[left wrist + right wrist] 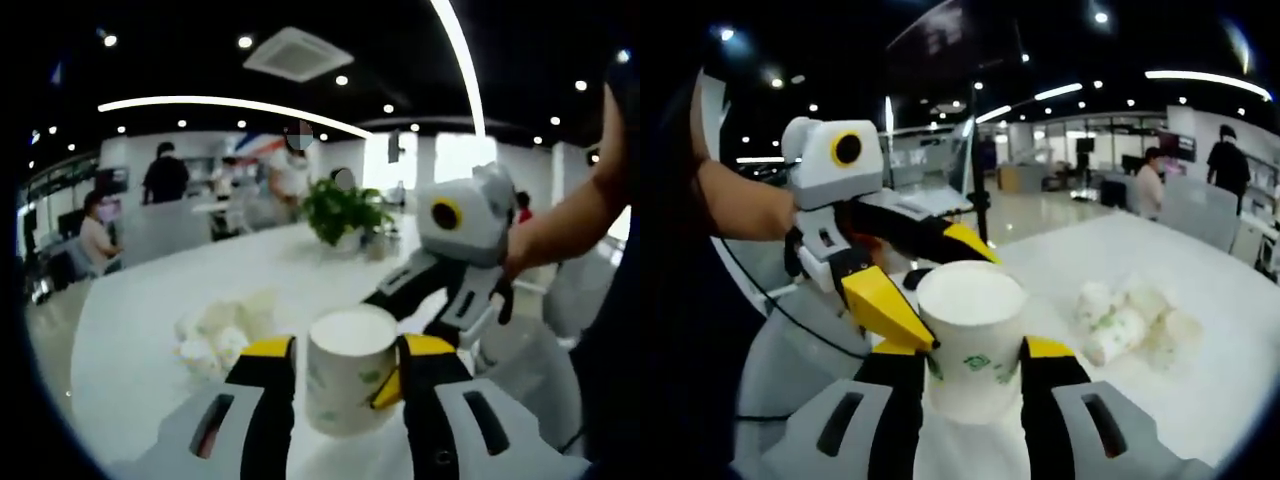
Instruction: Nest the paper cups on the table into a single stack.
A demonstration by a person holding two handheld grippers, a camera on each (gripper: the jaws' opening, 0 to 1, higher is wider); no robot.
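Together, the left gripper (pixel 345 368) and right gripper (pixel 975 350) clamp one upright paper cup (pixel 970 338) above the table (pixel 1200 300).

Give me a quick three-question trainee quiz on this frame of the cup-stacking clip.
1. True or false: the paper cup between the left claw jaws lies on its side.
2. Where are the loose cups? A) heaped on the white table B) on the floor C) in a tray
3. In the left gripper view, what green thing stands at the table's far end?

Key:
1. False; it stands upright, mouth up.
2. A
3. A potted plant.
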